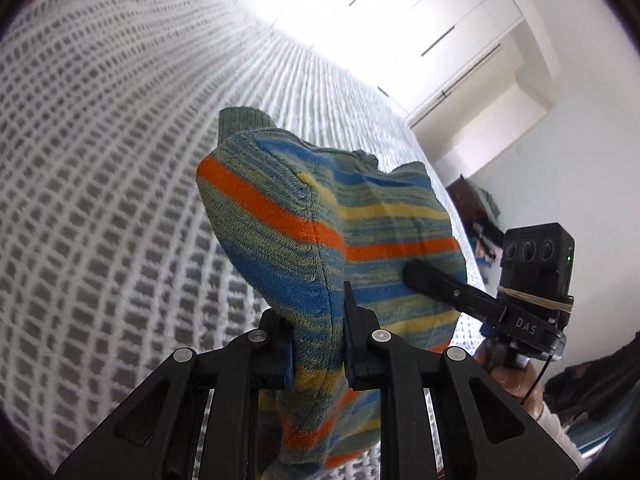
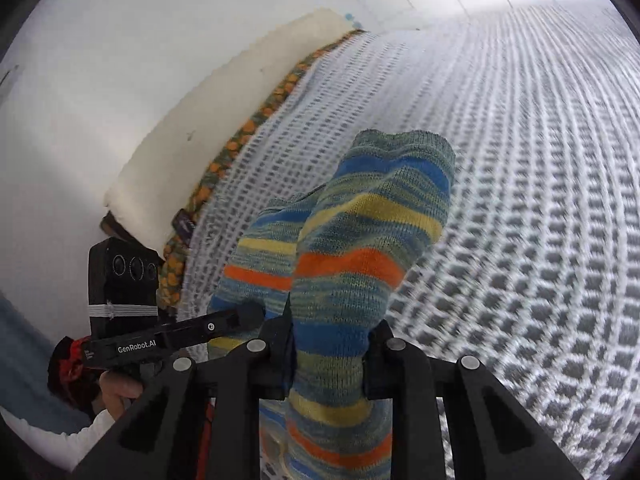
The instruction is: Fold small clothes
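A striped knit sock (image 1: 304,224), blue, yellow, green and orange, is held up in the air between both grippers above a bed. My left gripper (image 1: 318,344) is shut on one part of it. My right gripper (image 2: 328,356) is shut on another part; the sock (image 2: 360,216) rises above its fingers, with a second striped layer (image 2: 260,256) behind. The right gripper also shows in the left wrist view (image 1: 448,286) touching the sock's right side. The left gripper shows in the right wrist view (image 2: 192,330) at the sock's left.
A white and grey waffle-weave bedspread (image 1: 100,160) covers the bed below, also in the right wrist view (image 2: 520,200). An orange-patterned sheet edge (image 2: 224,160) and a white mattress side (image 2: 180,120) lie left. White wardrobe doors (image 1: 420,20) stand behind.
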### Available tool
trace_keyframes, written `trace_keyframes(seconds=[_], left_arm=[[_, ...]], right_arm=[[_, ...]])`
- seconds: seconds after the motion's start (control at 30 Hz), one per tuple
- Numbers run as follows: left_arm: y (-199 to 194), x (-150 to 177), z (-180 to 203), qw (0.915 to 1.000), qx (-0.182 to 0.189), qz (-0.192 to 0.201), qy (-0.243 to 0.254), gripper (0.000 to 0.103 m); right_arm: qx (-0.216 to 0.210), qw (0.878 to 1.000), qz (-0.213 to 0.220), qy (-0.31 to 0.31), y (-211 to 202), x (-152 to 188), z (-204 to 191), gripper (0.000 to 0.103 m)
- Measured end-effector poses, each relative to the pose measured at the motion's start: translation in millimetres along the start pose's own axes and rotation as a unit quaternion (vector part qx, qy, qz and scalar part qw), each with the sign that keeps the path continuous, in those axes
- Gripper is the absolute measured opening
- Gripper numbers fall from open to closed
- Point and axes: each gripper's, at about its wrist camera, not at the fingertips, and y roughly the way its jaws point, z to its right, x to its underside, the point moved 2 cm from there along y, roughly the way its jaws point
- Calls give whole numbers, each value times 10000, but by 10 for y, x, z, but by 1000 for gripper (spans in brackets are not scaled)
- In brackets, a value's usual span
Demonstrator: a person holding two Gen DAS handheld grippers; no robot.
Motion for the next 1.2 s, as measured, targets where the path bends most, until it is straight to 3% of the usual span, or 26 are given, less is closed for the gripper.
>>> trace_keyframes(seconds=[0.07, 0.1, 0.13, 0.2, 0.23, 0.3, 0.4, 0.47, 0.67, 0.8, 0.87, 0.93, 1.0, 1.1, 1.2], left_arm=[[-8, -247, -40, 9996, -237, 166, -12, 19], [104, -362, -45, 9986, -483, 222, 33, 30], [221, -478, -88, 9951, -932, 285, 164, 37], [294, -570, -255, 9744, -2112, 512, 574, 75], [268, -547, -345, 9628, -2515, 609, 785, 76], [202, -370, -449, 9476, -2969, 574, 1026, 77], [72, 22, -455, 9444, -3058, 611, 1044, 89], [38, 327, -357, 9367, -3258, 670, 1095, 96], [-88, 1083, 96, 9142, -3798, 704, 1230, 101], [-215, 1376, 266, 8930, -4291, 575, 1230, 101], [-269, 1462, 315, 8985, -4219, 352, 1162, 101], [-289, 1501, 333, 9098, -3983, 65, 1166, 101], [-307, 1526, 350, 9127, -3913, -182, 1162, 101], [-399, 1526, 401, 9145, -3861, -219, 1190, 101], [-513, 1509, 431, 9234, -3679, -214, 1072, 101]], right_arm=[[-109, 9998, 70, -155, 133, -233, -184, 24], [-11, 9997, 92, -240, 223, -361, -216, 25], [185, 9994, 53, -296, 351, -476, -223, 34], [1020, 9943, -31, -312, 504, -573, -174, 69], [1437, 9891, 15, -315, 483, -559, -142, 89], [1873, 9814, 136, -401, 352, -481, -162, 89], [2203, 9728, 139, -696, 114, -178, -267, 91], [2481, 9642, 55, -932, 0, 132, -346, 96], [2634, 9609, -337, -783, -297, 1083, -455, 97], [2723, 9606, -389, -395, -519, 1556, -531, 98], [2734, 9600, -499, -335, -561, 1708, -589, 98], [2808, 9569, -607, -421, -615, 1828, -664, 98], [2864, 9543, -675, -526, -622, 1891, -769, 98], [2933, 9514, -770, -544, -633, 1939, -895, 98], [3046, 9463, -880, -626, -637, 1953, -1017, 98]])
